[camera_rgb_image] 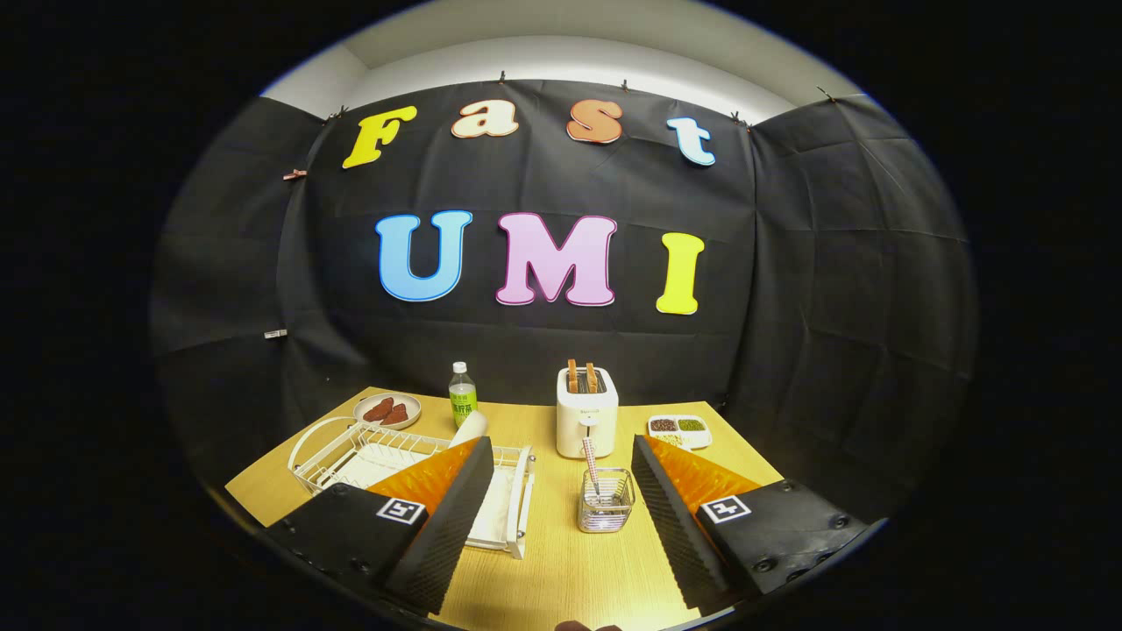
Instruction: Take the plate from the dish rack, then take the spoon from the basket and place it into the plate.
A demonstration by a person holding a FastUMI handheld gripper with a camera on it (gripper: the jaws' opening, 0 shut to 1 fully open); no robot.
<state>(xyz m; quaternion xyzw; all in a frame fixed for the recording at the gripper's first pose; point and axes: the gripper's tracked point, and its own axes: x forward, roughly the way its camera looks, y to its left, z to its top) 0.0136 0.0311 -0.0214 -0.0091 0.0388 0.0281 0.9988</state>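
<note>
We find the claw (561, 491) released, fingers wide apart above the tabletop (561, 570). The plate (469, 429) stands in the dish rack (368, 456) behind the left finger. The spoon (591, 464) stands in the basket (605, 501) between the fingers.

wooden table (561, 561), light grain, black cloth wall behind. white toaster (586, 412) at back middle of table, two toast slices (582, 376) standing up in slots. clear bottle (462, 395) with green label left of toaster, near wall. small round dish (387, 410) left of bottle, holding reddish-brown pieces, just behind corner of white wire rack. white divided tray (679, 430) right of toaster, well apart from it, dark, green and pale fillings in separate compartments; exact contents too small to tell.
</note>
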